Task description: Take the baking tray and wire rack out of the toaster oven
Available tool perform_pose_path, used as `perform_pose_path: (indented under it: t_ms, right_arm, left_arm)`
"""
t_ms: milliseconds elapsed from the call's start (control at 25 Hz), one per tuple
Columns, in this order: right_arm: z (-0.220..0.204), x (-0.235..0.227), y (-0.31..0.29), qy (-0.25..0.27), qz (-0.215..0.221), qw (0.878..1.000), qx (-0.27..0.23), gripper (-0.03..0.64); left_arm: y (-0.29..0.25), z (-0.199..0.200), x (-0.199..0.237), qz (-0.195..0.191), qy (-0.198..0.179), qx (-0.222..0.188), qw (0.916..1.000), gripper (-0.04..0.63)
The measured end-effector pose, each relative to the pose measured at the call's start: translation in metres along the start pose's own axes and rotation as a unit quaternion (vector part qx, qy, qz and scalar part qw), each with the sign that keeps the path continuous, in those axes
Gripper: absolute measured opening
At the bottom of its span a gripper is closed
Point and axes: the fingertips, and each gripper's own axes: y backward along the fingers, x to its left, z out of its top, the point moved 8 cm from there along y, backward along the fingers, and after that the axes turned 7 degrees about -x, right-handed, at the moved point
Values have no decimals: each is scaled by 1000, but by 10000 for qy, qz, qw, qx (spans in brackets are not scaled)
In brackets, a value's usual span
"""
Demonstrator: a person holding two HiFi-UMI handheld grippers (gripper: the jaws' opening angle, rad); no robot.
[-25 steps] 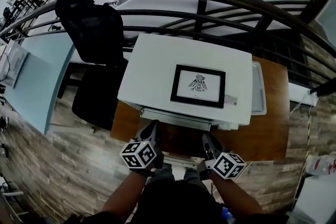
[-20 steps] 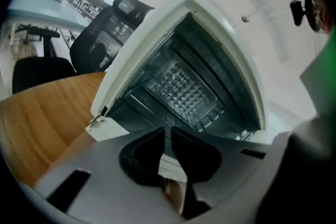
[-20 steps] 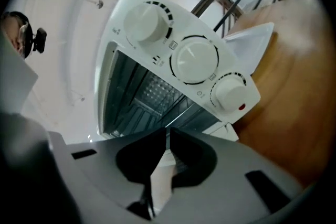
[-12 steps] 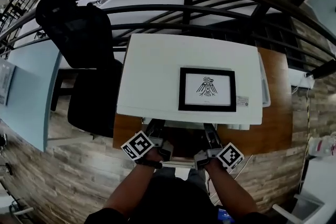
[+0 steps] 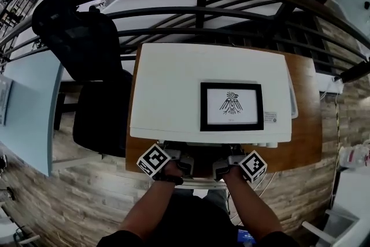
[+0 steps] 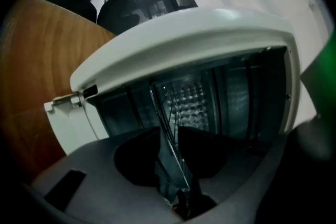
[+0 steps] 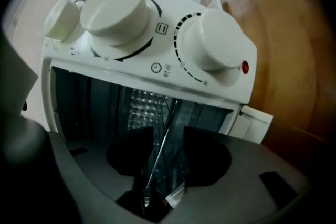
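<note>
Lowered since a second ago to the toaster oven's [image 5: 173, 89] mouth, left gripper [image 6: 169, 138] and right gripper [image 7: 168, 140] have just been opening their jaws, now released and loosely straddling the wire rack's [image 6: 166, 108] edge.

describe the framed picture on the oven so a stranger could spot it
On the wooden table sits a white toaster oven. Flat on its top, right of middle, lies the picture: black frame, white sheet, dark bird emblem, far bigger than the sticker beside it.

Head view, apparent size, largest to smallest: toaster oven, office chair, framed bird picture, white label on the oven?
1. toaster oven
2. office chair, though it sits farther from the camera
3. framed bird picture
4. white label
</note>
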Motion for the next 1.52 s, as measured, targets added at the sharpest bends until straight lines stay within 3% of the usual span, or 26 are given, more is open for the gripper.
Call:
perform_pose_path:
  t_ms: [80, 240, 480, 680, 880, 1080, 1520]
  right_arm:
    - [-1, 3, -5, -47, 31, 10000, 8, 163]
    - [-5, 4, -8, -178, -5, 9998, 62, 30]
    - [-7, -2, 7, -437, 146, 9988, 157, 18]
    - [-10, -6, 20, -557, 104, 9982, 214, 18]
    - [-11, -5, 24, -580, 164, 9981, 159, 13]
    - [-12, -7, 32, -535, 269, 9980, 186, 11]
    - [-19, -18, 62, -538, 427, 9969, 381, 9]
  left_arm:
    - [-2, 1, 1, -1, 55, -13, 10000, 97]
    - [-8, 0, -3, -349, 446, -67, 9984, 35]
    - [4, -7, -4, -603, 858, -33, 9945, 29]
    - [17, -7, 3, -493, 615, 85, 9968, 32]
    - [20, -6, 4, -512, 648, 132, 9965, 32]
    - [23, -7, 3, -633, 1013, 92, 9928, 29]
    - [57, -16, 14, -571, 1343, 196, 9891, 21]
